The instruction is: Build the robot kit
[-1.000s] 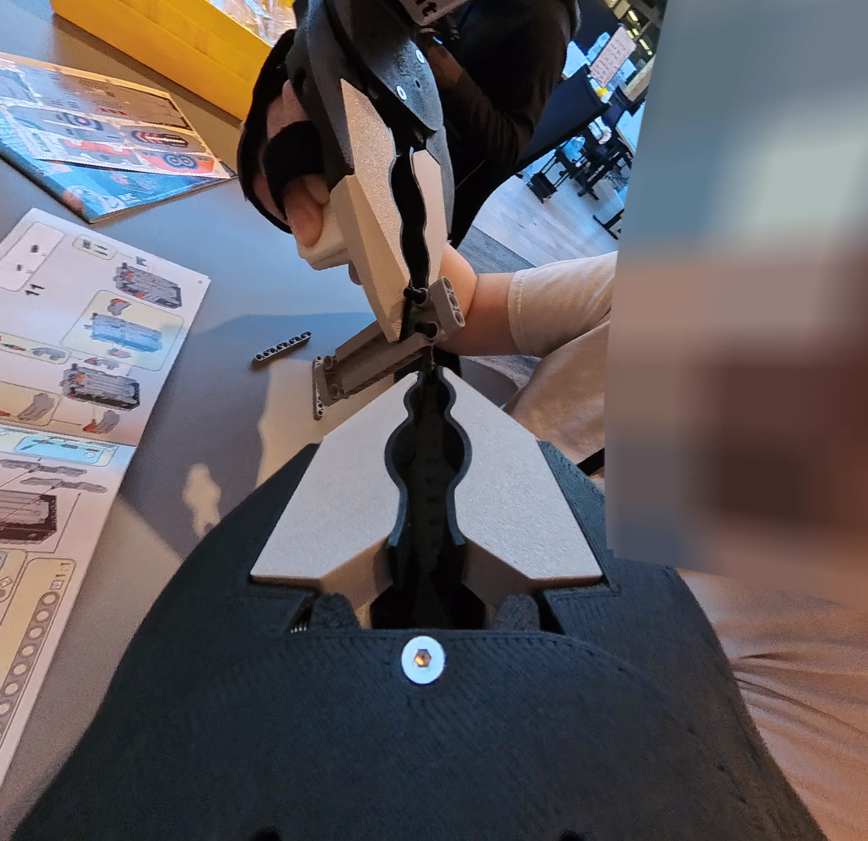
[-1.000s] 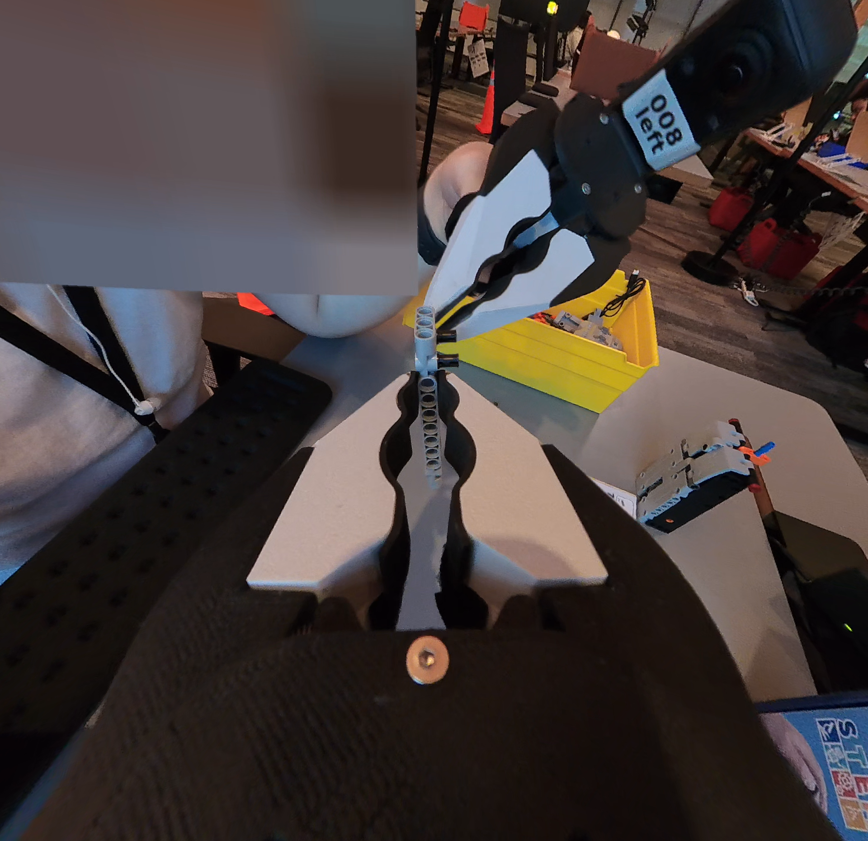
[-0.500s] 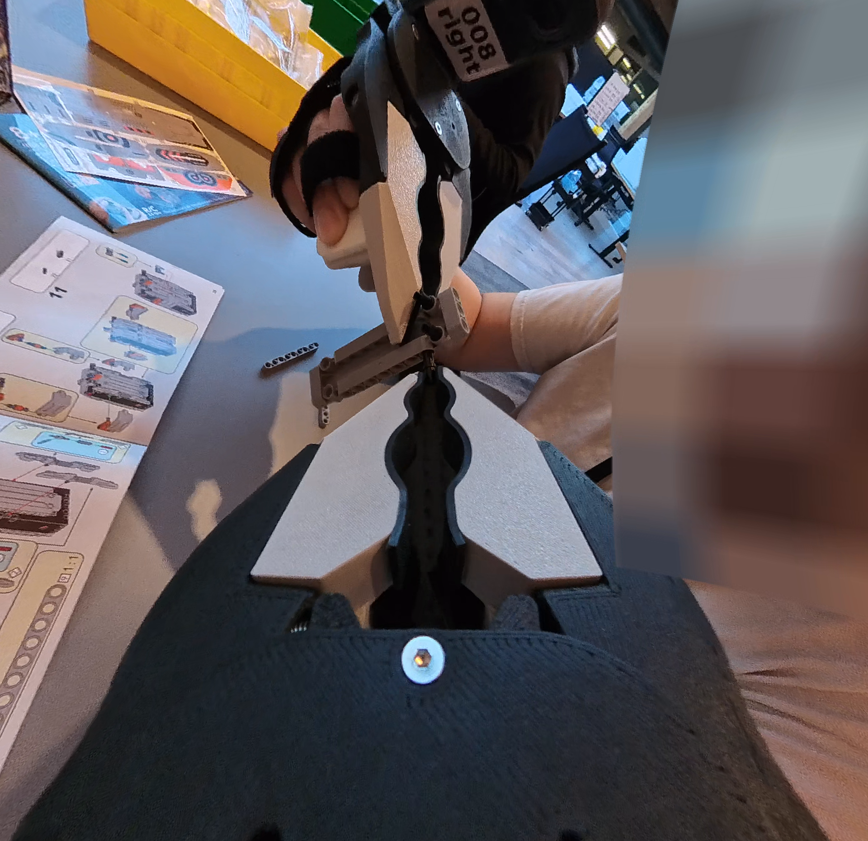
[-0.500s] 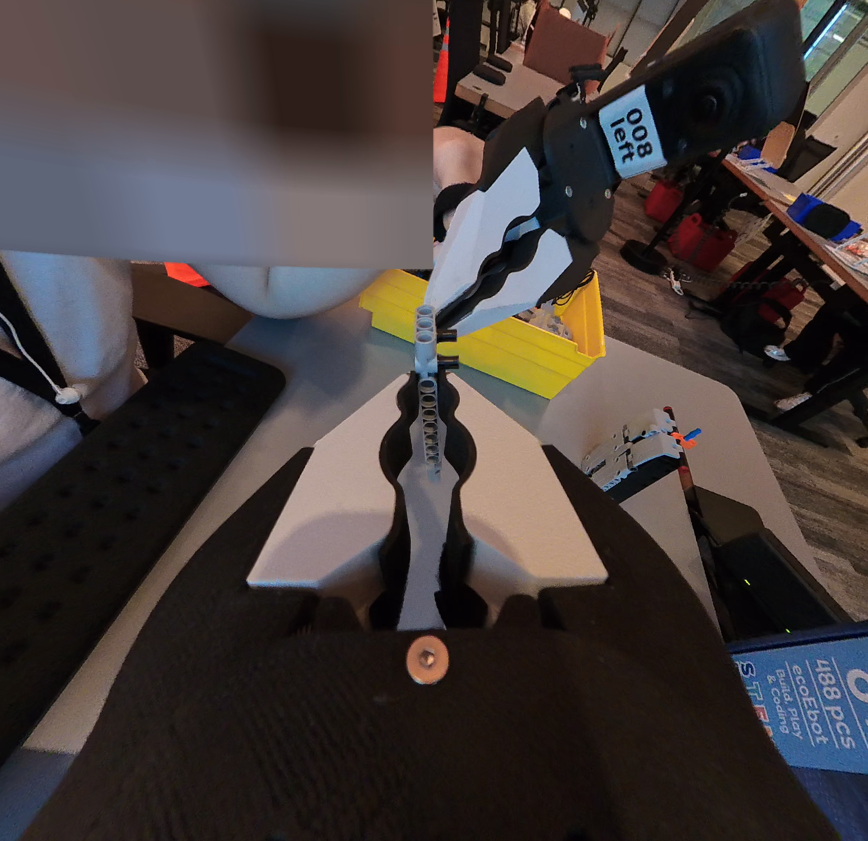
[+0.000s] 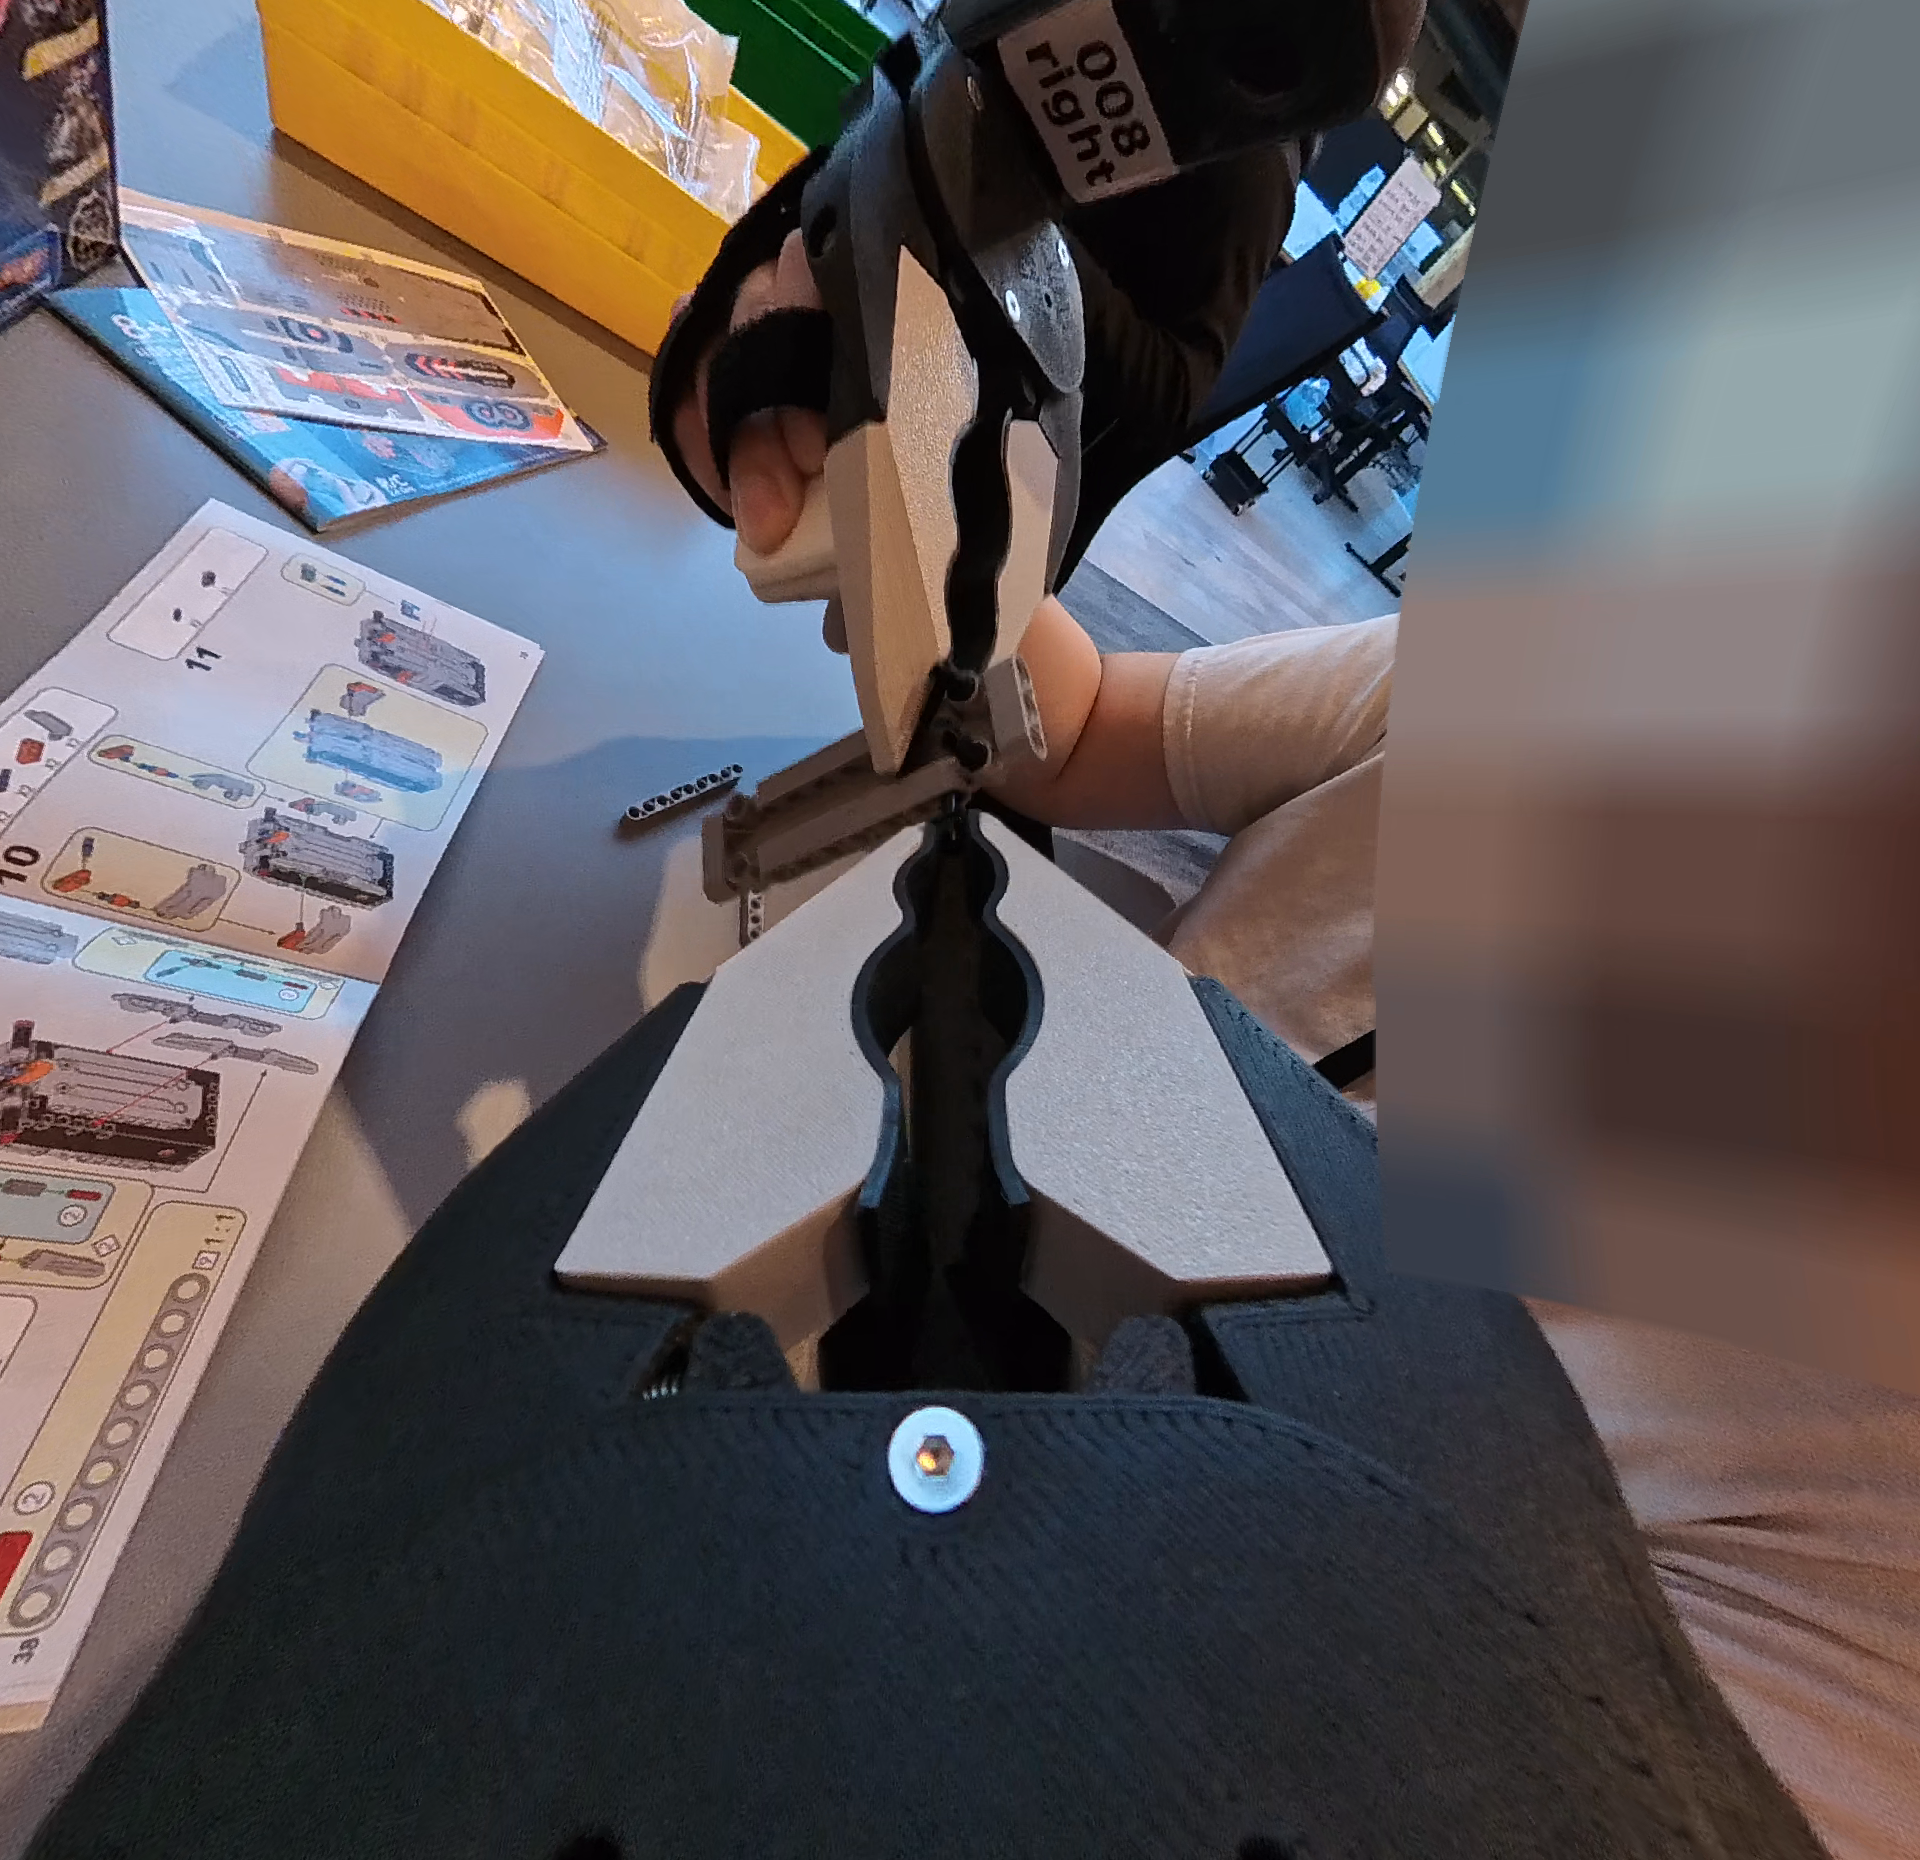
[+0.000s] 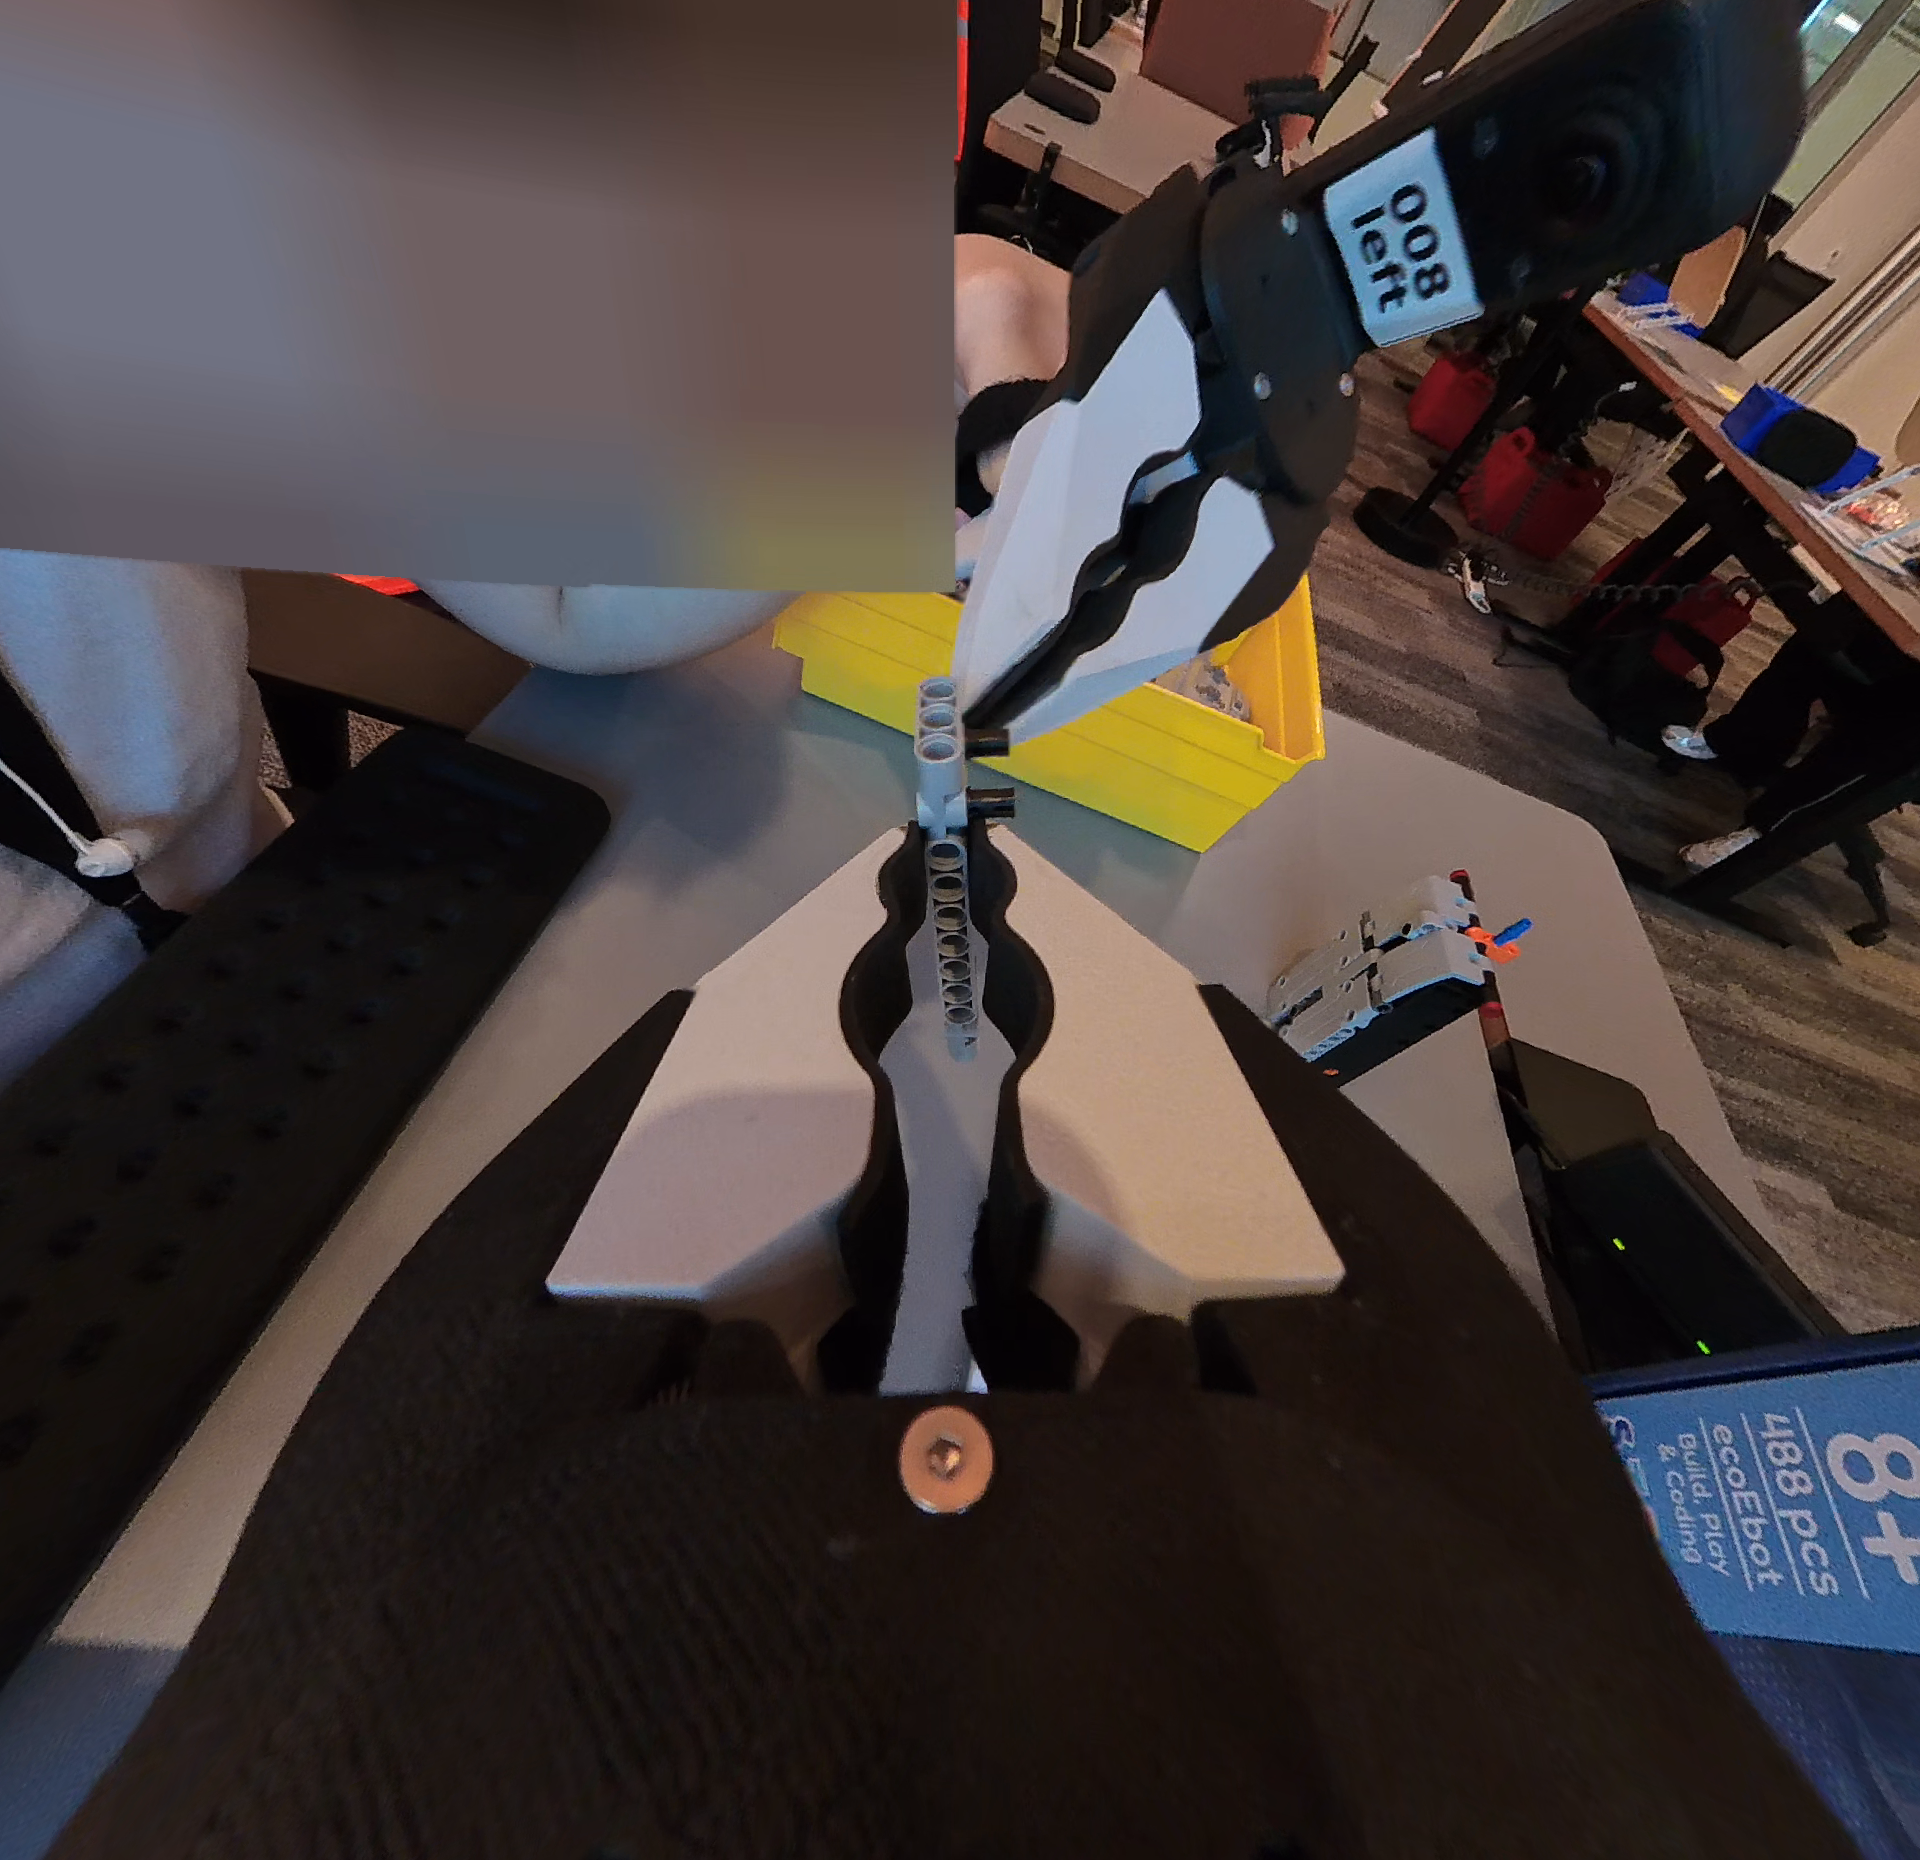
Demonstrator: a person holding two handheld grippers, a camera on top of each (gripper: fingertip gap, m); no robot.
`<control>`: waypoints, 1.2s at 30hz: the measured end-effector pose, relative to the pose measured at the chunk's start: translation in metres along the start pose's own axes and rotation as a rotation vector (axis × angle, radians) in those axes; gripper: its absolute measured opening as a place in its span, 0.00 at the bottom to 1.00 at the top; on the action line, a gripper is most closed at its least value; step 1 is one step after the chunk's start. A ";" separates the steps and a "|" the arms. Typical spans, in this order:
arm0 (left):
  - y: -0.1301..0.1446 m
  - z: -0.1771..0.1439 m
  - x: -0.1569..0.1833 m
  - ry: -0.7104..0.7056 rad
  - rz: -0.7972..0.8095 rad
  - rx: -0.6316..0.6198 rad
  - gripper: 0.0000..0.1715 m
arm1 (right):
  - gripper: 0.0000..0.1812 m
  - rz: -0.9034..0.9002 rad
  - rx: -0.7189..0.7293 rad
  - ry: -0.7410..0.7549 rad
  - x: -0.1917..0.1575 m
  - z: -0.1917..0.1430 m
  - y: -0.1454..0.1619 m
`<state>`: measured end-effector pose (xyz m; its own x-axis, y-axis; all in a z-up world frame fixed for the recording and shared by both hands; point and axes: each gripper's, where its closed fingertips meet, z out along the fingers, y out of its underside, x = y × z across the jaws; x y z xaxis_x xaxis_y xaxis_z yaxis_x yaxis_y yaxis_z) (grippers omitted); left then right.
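My right gripper (image 6: 948, 834) is shut on a grey holed beam (image 6: 950, 937), which sticks out past its tips over the table. Two black pins (image 6: 992, 797) stick out of the beam's far end. My left gripper (image 6: 971, 717) comes in from the upper right, shut, with its tips on the upper black pin (image 6: 987, 740). In the left wrist view my left gripper (image 5: 951, 823) meets the grey beam (image 5: 831, 808) from below, and the right gripper (image 5: 935, 709) clamps the beam from above.
A yellow bin (image 5: 468, 117) stands at the back of the grey table (image 5: 582, 584). Instruction sheets (image 5: 208, 875) and a small black beam (image 5: 681, 797) lie on it. A grey and black block (image 6: 1382, 969) and a blue box (image 6: 1787, 1498) sit to the right. A person's arm (image 5: 1247, 730) is close behind. Less than 4 cm separates the two grippers' tips.
Both grippers stay shut and joined at the beam. The pair has swung a little, so the table and bin have shifted in both views.
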<state>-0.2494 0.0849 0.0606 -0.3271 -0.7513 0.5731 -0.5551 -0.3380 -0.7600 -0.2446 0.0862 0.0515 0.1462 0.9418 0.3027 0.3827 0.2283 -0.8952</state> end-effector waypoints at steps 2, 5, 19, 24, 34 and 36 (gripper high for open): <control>-0.005 0.001 -0.003 -0.011 0.006 0.030 0.00 | 0.04 -0.002 -0.008 -0.015 -0.003 0.008 0.000; 0.006 0.006 -0.017 -0.072 -0.007 -0.040 0.00 | 0.04 -0.012 -0.072 -0.014 -0.004 0.019 0.008; -0.007 -0.044 -0.051 -0.341 -0.035 0.100 0.00 | 0.04 0.161 -0.186 0.014 0.016 -0.002 0.056; -0.010 -0.068 -0.048 -0.464 -0.001 0.134 0.02 | 0.04 0.220 -0.354 -0.082 0.001 0.011 0.092; 0.081 -0.101 0.007 -0.864 0.083 0.210 0.11 | 0.03 0.173 -0.349 -0.099 -0.005 0.013 0.079; 0.122 -0.110 0.014 -0.977 0.065 0.259 0.11 | 0.04 0.162 -0.332 -0.082 -0.002 0.012 0.074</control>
<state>-0.4056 0.0955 0.0097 0.4828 -0.8682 0.1142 -0.3377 -0.3049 -0.8905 -0.2273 0.1036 -0.0192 0.1610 0.9788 0.1264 0.6371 -0.0053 -0.7708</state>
